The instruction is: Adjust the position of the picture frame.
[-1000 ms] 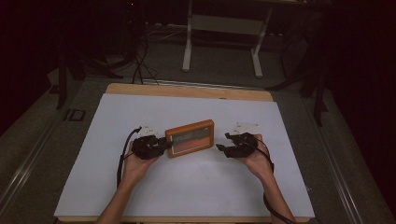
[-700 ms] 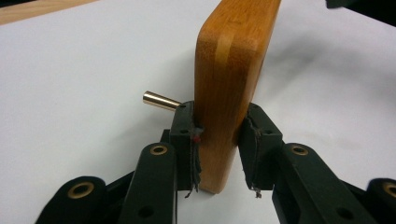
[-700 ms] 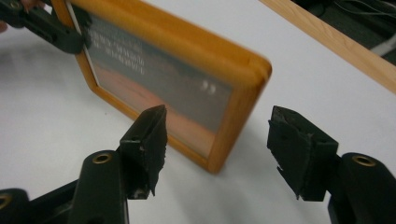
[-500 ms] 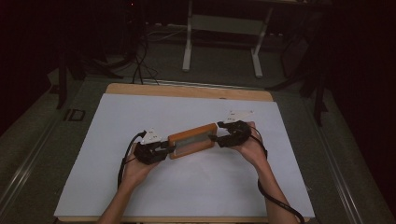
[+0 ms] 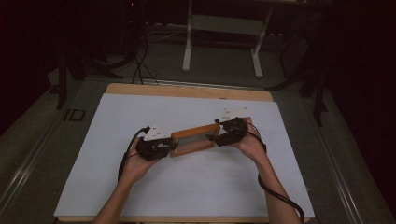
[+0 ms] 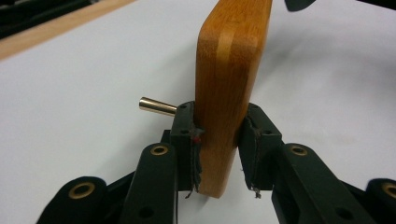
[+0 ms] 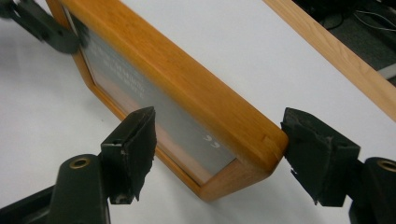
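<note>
A wooden picture frame (image 5: 194,140) with a grey glass front stands on its long edge on the white table sheet (image 5: 196,196), between my two grippers. My left gripper (image 5: 170,148) is shut on the frame's left end (image 6: 231,70), with one pad on each face. A small brass pin (image 6: 156,106) sticks out beside the left pad. My right gripper (image 5: 214,135) is at the frame's right end (image 7: 187,88). Its jaws stand wide apart around the corner, with the right pad (image 7: 317,154) touching the wood and the left pad (image 7: 133,149) in front of the glass.
The sheet covers a wooden tabletop whose far edge (image 5: 187,91) shows bare. Beyond it on the dark floor stand a desk's metal legs (image 5: 187,42) and some cables. Bare sheet lies all around the frame. A black cable (image 5: 280,198) trails from my right gripper.
The frame lay flat one second ago; now it is tipped up onto its edge and angled toward the far right. My right gripper has moved farther back, at the frame's end.
</note>
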`<state>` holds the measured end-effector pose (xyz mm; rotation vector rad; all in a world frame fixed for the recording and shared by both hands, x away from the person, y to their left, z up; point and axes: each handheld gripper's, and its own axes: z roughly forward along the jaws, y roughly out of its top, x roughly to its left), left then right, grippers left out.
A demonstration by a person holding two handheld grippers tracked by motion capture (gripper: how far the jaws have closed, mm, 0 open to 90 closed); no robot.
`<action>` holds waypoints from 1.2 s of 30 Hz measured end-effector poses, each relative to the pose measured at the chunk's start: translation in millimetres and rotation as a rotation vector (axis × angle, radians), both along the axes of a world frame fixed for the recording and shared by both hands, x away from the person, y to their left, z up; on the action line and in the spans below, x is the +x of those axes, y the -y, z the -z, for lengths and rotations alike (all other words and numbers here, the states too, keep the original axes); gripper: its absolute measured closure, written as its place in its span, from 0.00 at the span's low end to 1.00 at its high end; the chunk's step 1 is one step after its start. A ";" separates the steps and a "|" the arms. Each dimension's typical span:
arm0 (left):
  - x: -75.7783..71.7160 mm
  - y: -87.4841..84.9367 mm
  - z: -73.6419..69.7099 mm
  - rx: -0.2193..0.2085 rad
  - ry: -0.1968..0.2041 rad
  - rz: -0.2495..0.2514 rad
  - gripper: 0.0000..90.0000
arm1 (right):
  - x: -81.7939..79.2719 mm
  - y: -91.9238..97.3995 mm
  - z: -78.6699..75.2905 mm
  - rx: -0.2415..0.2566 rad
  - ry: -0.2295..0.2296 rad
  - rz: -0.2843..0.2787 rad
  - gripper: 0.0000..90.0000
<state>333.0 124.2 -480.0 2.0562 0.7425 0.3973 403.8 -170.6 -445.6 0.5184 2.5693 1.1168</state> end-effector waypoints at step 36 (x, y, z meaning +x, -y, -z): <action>37.3 65.7 -67.2 0.057 0.128 0.186 0.75 | -16.3 15.8 -39.2 -0.014 0.186 -0.098 0.69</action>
